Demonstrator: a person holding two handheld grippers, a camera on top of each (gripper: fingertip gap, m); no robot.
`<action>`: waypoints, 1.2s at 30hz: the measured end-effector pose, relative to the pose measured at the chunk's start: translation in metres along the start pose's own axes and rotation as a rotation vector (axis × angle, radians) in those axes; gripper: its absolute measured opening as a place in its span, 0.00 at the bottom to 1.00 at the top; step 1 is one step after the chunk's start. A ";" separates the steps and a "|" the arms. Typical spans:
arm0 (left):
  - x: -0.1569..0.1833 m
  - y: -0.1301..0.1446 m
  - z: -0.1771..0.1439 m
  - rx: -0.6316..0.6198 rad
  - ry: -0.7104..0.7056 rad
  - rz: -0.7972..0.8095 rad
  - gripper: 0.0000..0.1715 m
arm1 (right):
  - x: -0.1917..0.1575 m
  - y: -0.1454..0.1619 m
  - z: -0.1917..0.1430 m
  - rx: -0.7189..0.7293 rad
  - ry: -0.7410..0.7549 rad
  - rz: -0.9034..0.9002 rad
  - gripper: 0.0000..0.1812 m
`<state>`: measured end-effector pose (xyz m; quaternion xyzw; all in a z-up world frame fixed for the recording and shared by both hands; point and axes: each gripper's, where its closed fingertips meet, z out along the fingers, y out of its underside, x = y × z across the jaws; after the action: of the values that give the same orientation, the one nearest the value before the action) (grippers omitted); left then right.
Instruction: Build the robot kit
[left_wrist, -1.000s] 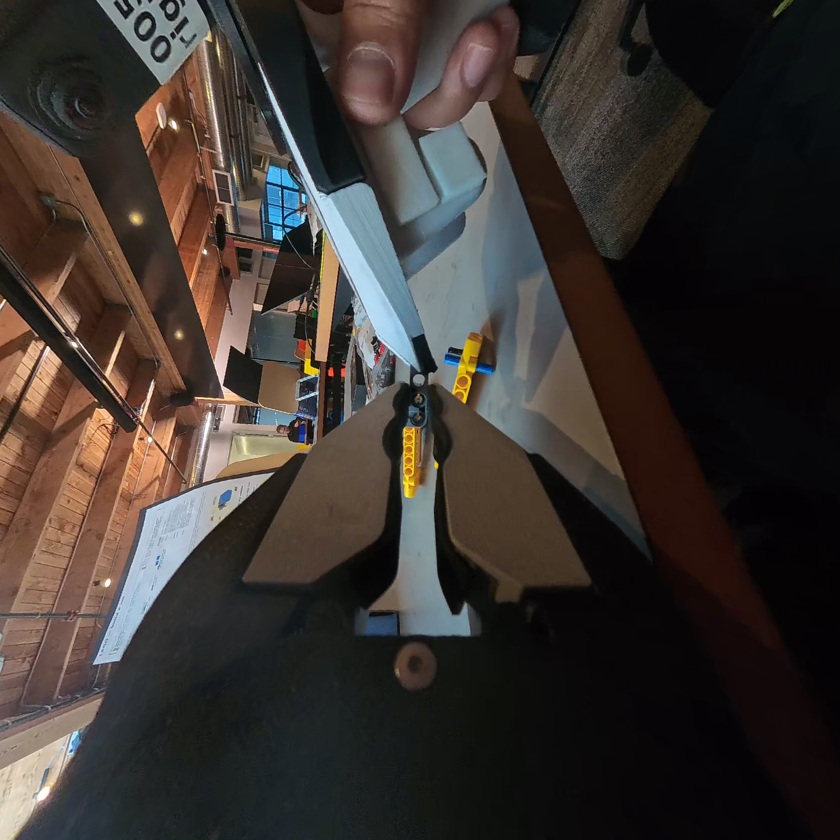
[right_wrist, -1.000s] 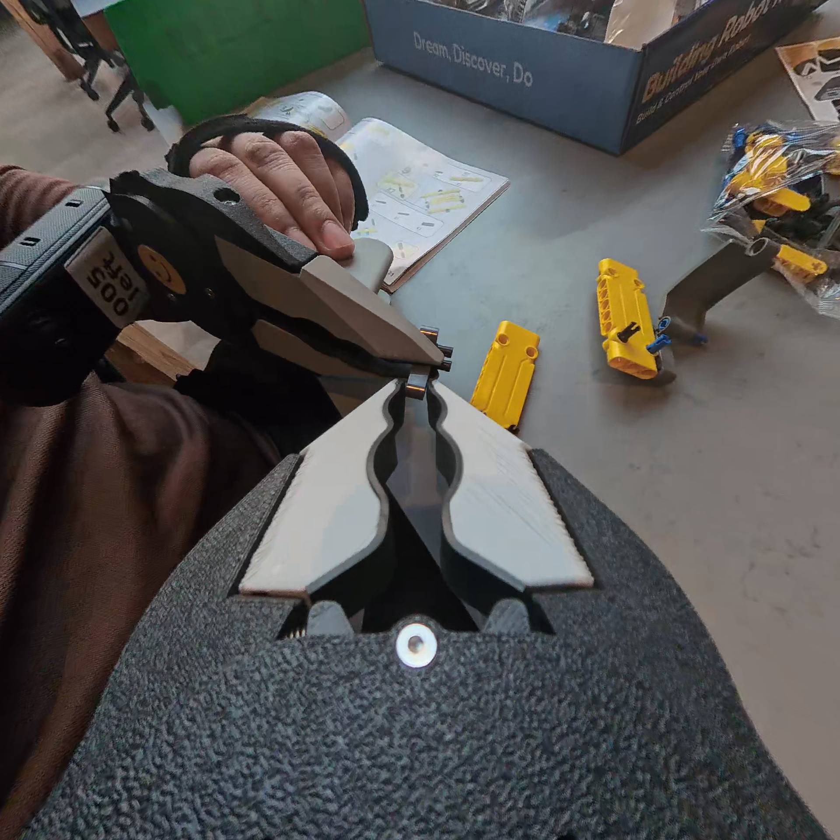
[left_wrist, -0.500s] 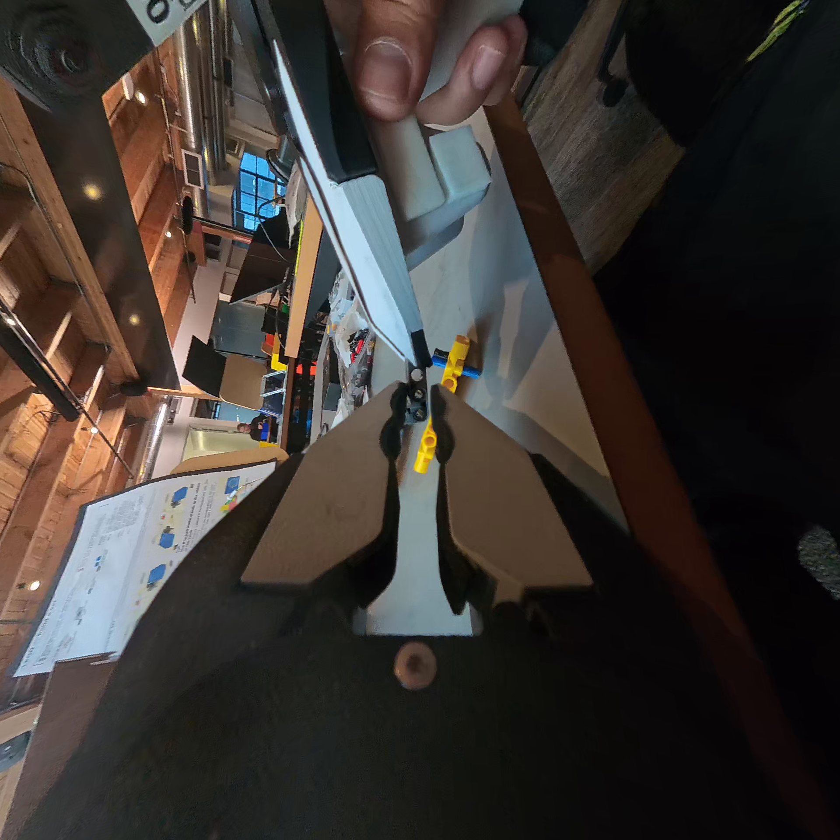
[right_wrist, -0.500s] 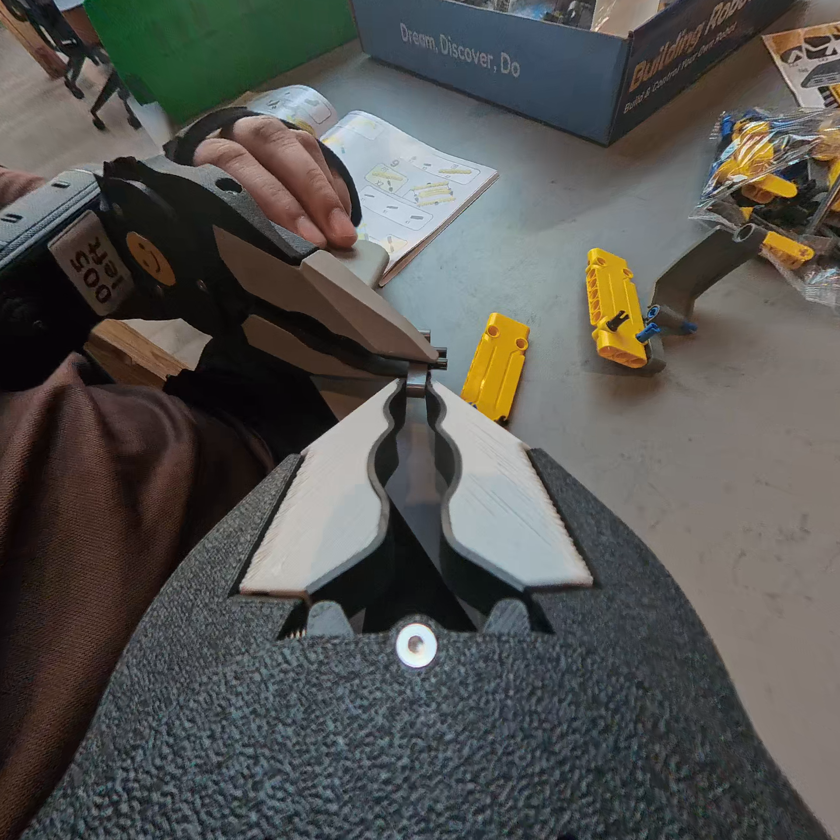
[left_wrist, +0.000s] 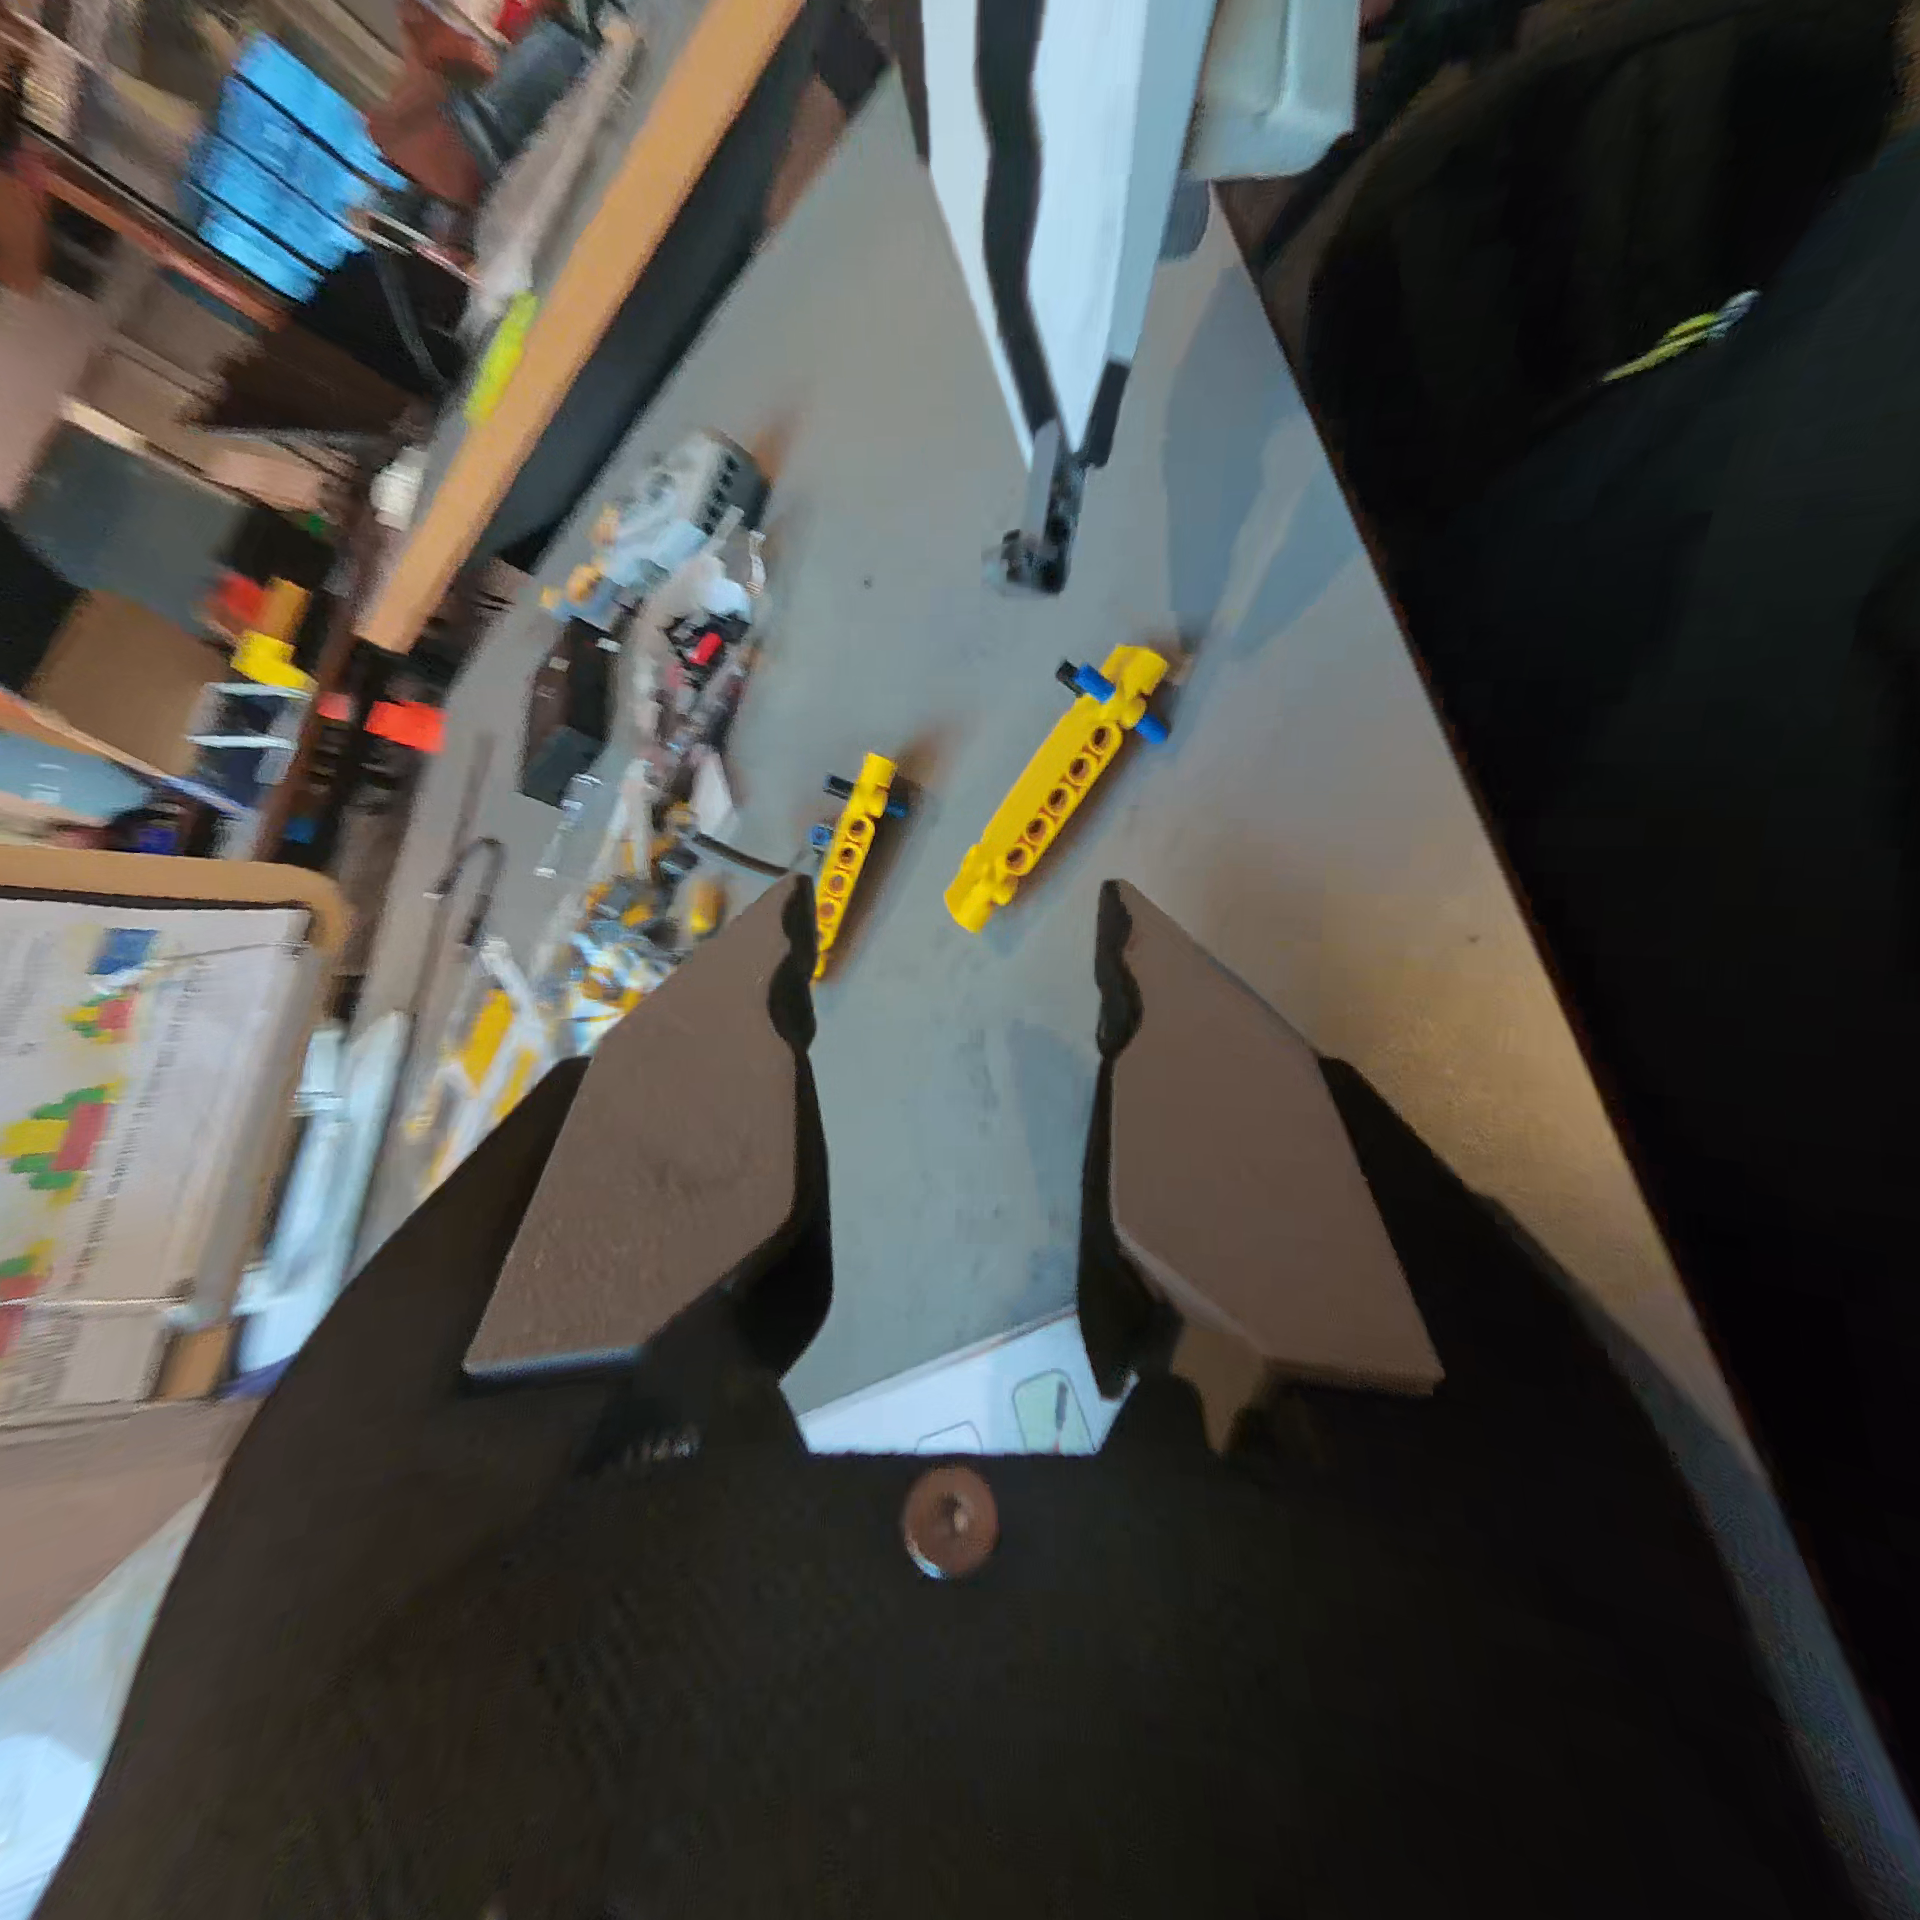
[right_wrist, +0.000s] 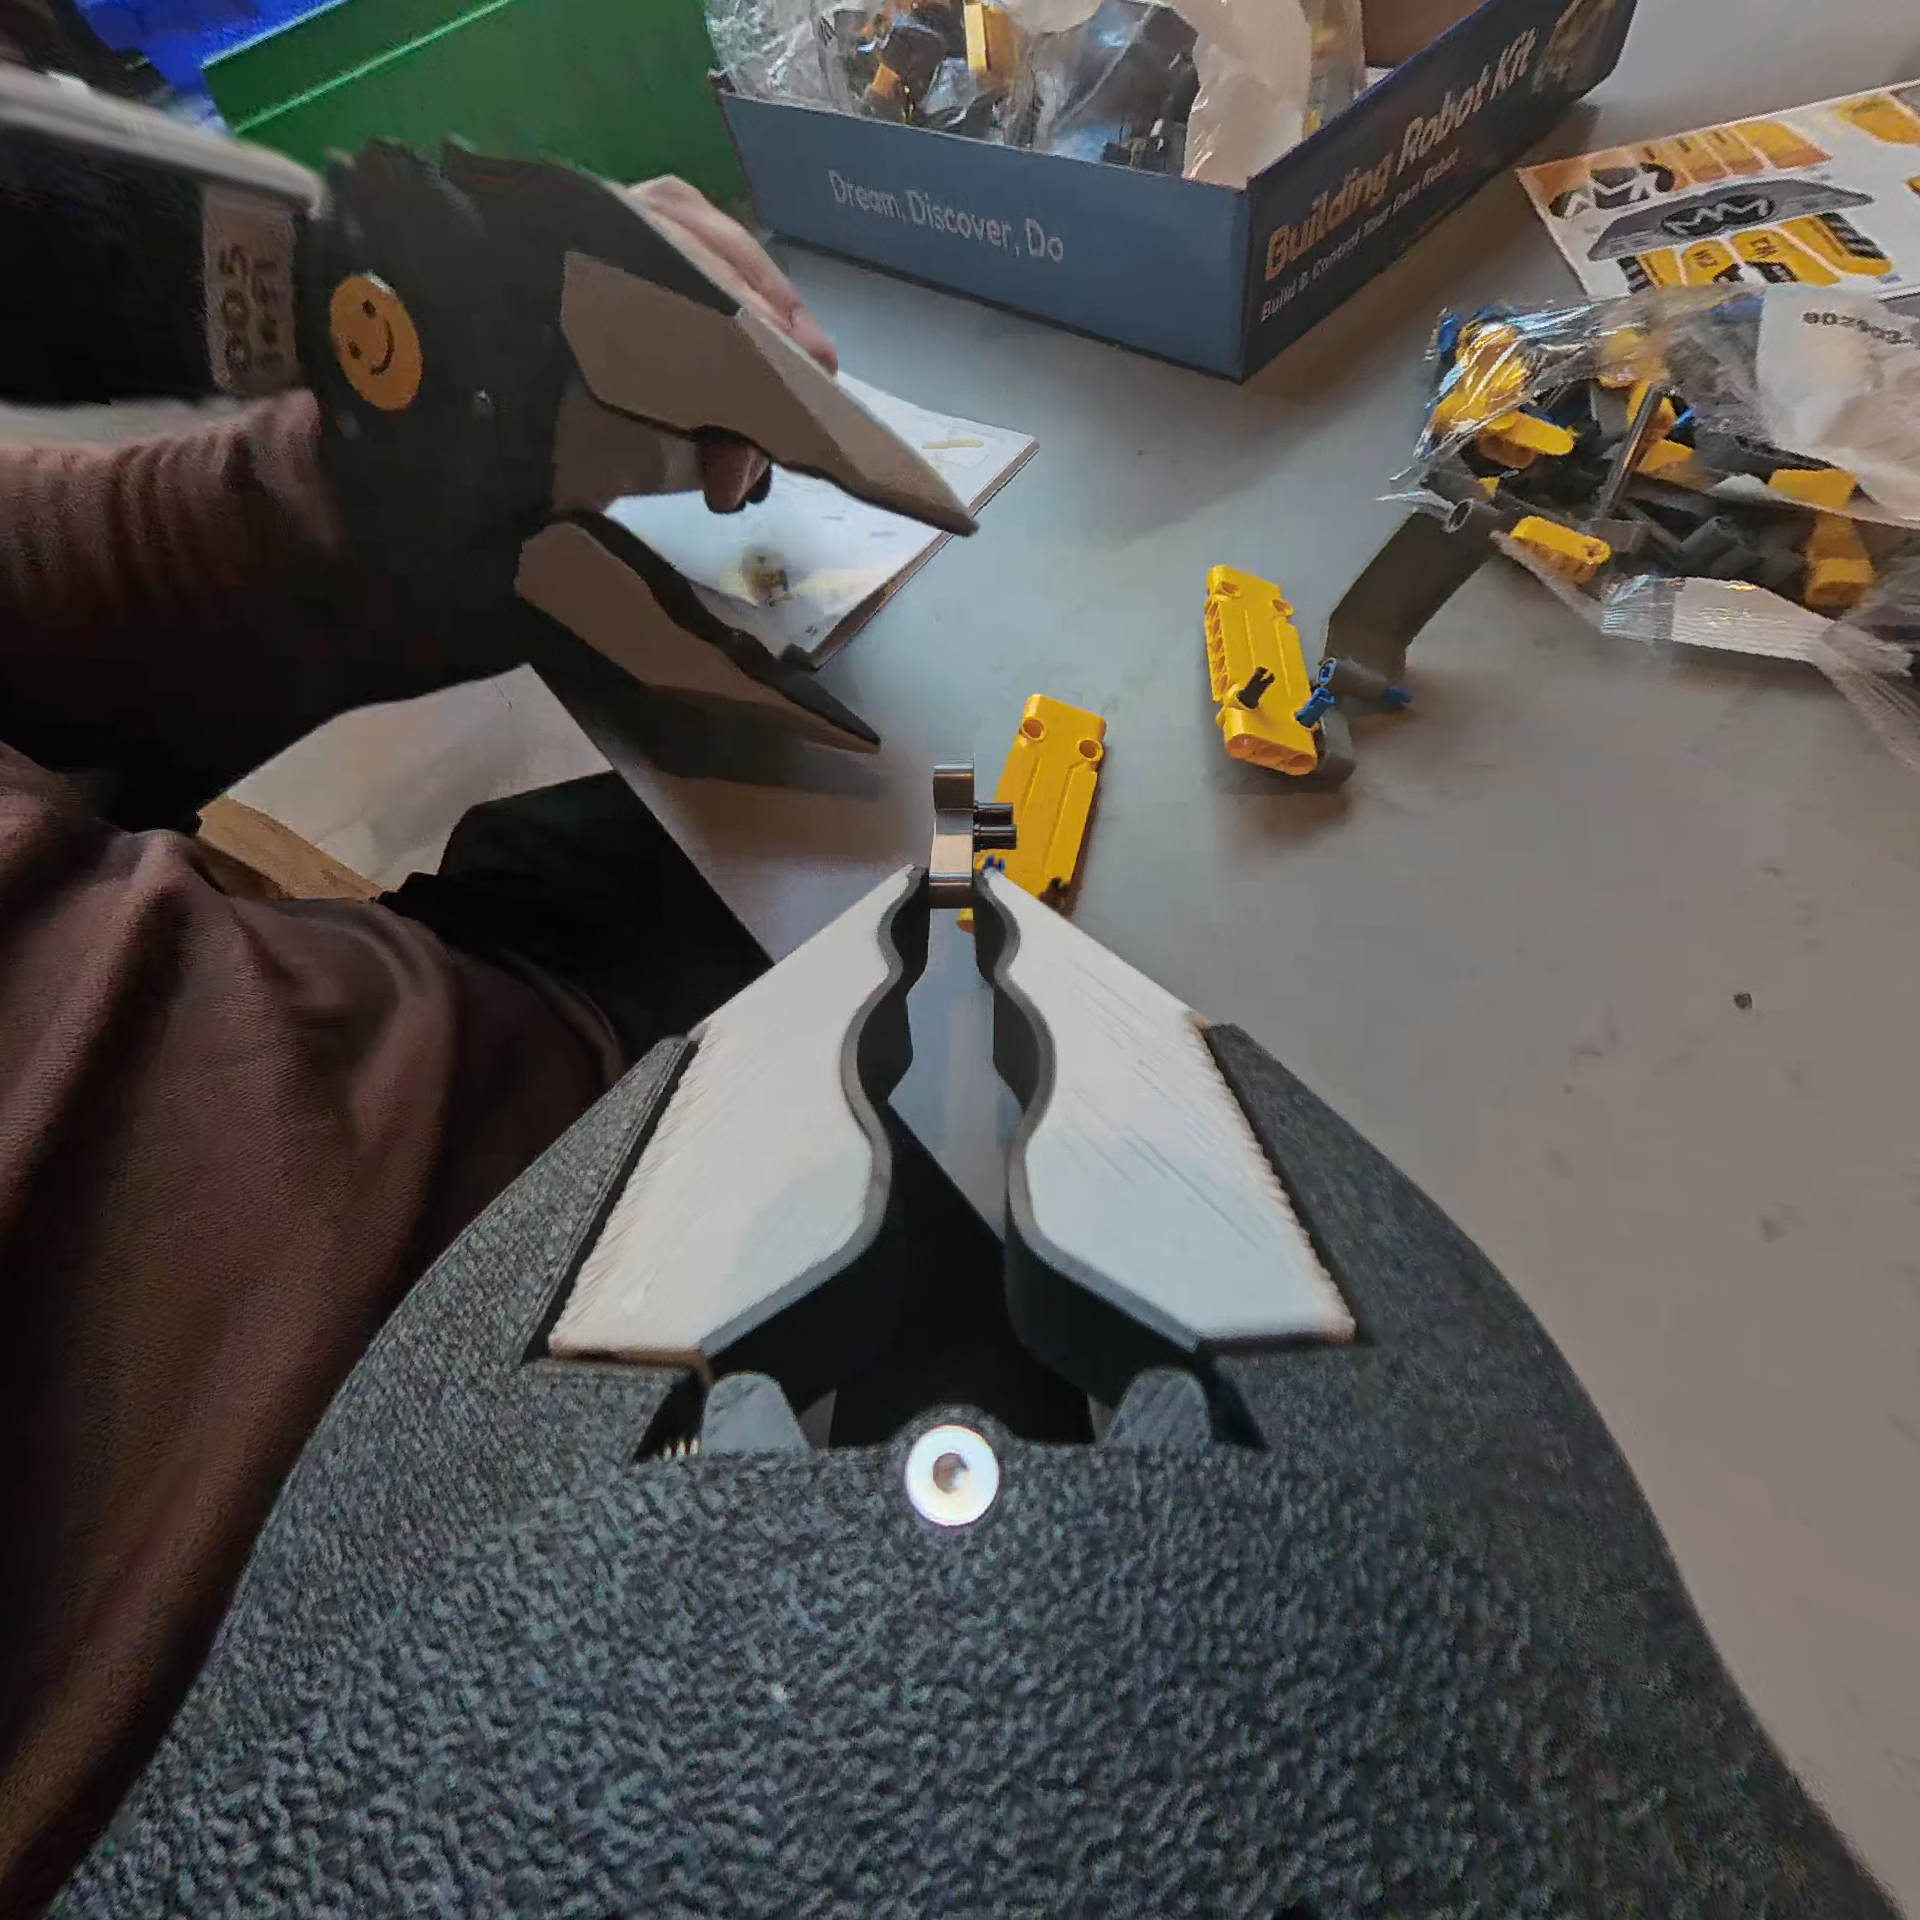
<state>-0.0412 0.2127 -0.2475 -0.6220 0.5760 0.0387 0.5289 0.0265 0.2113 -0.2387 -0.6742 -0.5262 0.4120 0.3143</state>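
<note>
While both cameras ride low over the grey table (right_wrist: 1558, 1143), here's the rundown, close stuff first:

Right gripper (right_wrist: 953, 883): tips pinched together on a small dark grey beam piece (right_wrist: 951, 831), which stands upright out of the tips, with black pins poking off its right side.

Left gripper (left_wrist: 951, 914): jaws spread wide apart, nothing between them, hanging over bare table. In the right wrist view it sits up and to the left, apart from the held piece.

How the piece handles: I'd guess light, stiff, hard plastic, a bit slick. Only its lower end is clamped, so it could pivot if bumped. The flat sides look like the best place to grip it, clear of the pins.

Just beyond: a yellow panel (right_wrist: 1049, 800) lies flat right behind the held piece.

Further out: a second yellow panel (right_wrist: 1262, 686) with pins in it, touching a curved grey part (right_wrist: 1392, 613).

Booklet (right_wrist: 831, 540): open under the left gripper, close to the table's near edge.

Far side: a clear bag of parts (right_wrist: 1662, 468) and a blue cardboard box (right_wrist: 1039, 239). The left wrist view is blurry, so the clutter past them is hard to name.

Room: open table to the right of the grippers, tight on the left by the brown sleeve (right_wrist: 208, 1039) and the edge.
</note>
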 end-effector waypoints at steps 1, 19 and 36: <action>0.004 0.000 0.003 -0.004 0.080 -0.037 0.31 | -0.001 0.004 -0.001 -0.011 -0.006 0.007 0.05; 0.034 0.012 0.017 -0.166 0.660 -0.185 0.35 | -0.001 0.031 0.009 -0.120 -0.027 -0.008 0.04; 0.021 -0.017 0.020 -0.070 0.598 -0.435 0.44 | -0.009 0.019 0.014 -0.119 -0.174 -0.150 0.05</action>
<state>-0.0100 0.2091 -0.2597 -0.7313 0.5579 -0.2385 0.3115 0.0216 0.1974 -0.2596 -0.6121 -0.6238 0.4126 0.2567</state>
